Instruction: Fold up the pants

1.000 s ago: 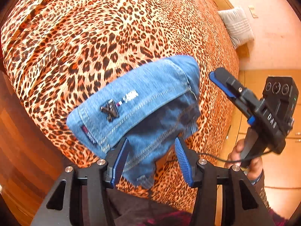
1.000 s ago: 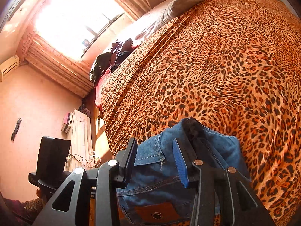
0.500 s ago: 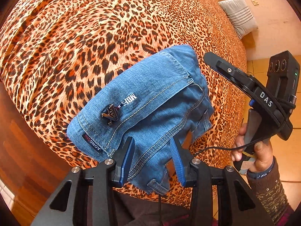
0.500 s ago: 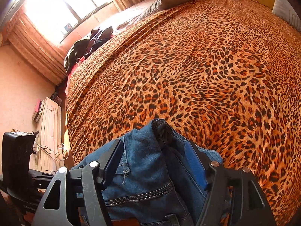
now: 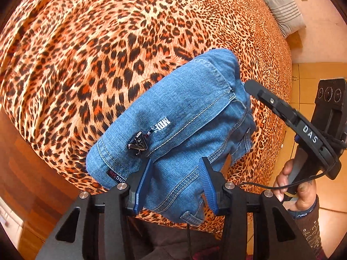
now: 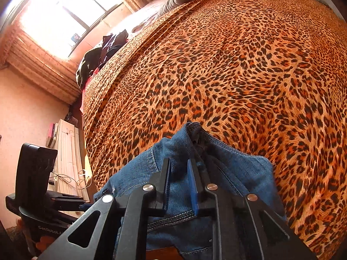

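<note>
Blue denim pants [image 5: 184,117] lie bunched on the near edge of a leopard-print bed [image 5: 108,43]. My left gripper [image 5: 175,169] is open, its fingers straddling the near denim with a seam between them. My right gripper [image 6: 179,169] is narrowed on a fold of the pants [image 6: 177,186] at their far side. It also shows in the left wrist view [image 5: 282,108], a hand holding its handle.
A grey pillow [image 5: 284,10] lies at the bed's far corner. Dark clothes [image 6: 104,52] are piled under the window. A wooden floor [image 5: 19,173] runs along the bed's left side. A white cabinet [image 6: 67,151] stands by the wall.
My right gripper has closed from wide open onto the denim fold. My left gripper has moved in closer over the pants and stays open.
</note>
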`<state>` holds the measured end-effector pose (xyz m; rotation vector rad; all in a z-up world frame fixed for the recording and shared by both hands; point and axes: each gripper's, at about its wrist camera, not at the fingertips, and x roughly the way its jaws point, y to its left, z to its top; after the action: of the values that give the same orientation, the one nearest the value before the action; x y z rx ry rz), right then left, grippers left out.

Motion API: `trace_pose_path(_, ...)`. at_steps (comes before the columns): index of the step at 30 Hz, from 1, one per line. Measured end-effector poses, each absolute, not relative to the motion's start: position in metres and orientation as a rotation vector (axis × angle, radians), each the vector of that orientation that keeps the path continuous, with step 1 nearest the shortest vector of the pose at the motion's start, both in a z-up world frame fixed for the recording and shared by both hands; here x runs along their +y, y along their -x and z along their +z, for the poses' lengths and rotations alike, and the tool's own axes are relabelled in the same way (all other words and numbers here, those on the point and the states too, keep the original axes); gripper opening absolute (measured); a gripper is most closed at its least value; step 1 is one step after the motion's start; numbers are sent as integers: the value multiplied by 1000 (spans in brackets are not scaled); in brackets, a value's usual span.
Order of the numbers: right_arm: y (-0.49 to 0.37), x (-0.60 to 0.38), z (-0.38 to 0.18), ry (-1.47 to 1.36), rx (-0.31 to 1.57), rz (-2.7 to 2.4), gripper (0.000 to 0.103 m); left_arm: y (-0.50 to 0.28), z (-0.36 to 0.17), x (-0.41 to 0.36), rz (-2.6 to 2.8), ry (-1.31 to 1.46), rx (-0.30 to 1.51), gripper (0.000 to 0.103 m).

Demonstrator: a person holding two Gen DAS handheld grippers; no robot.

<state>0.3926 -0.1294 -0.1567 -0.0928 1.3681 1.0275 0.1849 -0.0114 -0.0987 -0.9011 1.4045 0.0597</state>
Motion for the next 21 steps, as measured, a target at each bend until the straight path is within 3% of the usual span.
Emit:
trace_pose_path(3, -372, -161, -144, 106, 1336, 1012, 18, -206, -96, -6, 40, 830, 1397, 60)
trace_pose_path(8, -338, -201, -188, 61, 1456, 830, 19, -244, -116, -4, -35, 789, 1489, 61)
trace_pose_path(11, -327, -214, -212, -9, 1529, 682, 16, -261, -121, -14, -112, 692, 1571, 66)
trace_pose_path(14, -321, -238, -196, -253, 1511, 565, 26, -269, -112, -17, -224, 582, 1606, 63)
trace_pose_path(17, -308, -265, -185, -469, 1484, 434, 55, -275, -97, -4, -304, 484, 1571, 64)
trace_pose_path(21, -282, -274, -195, -698, 1450, 310, 56, -298, -100, 15, -369, 408, 1598, 67)
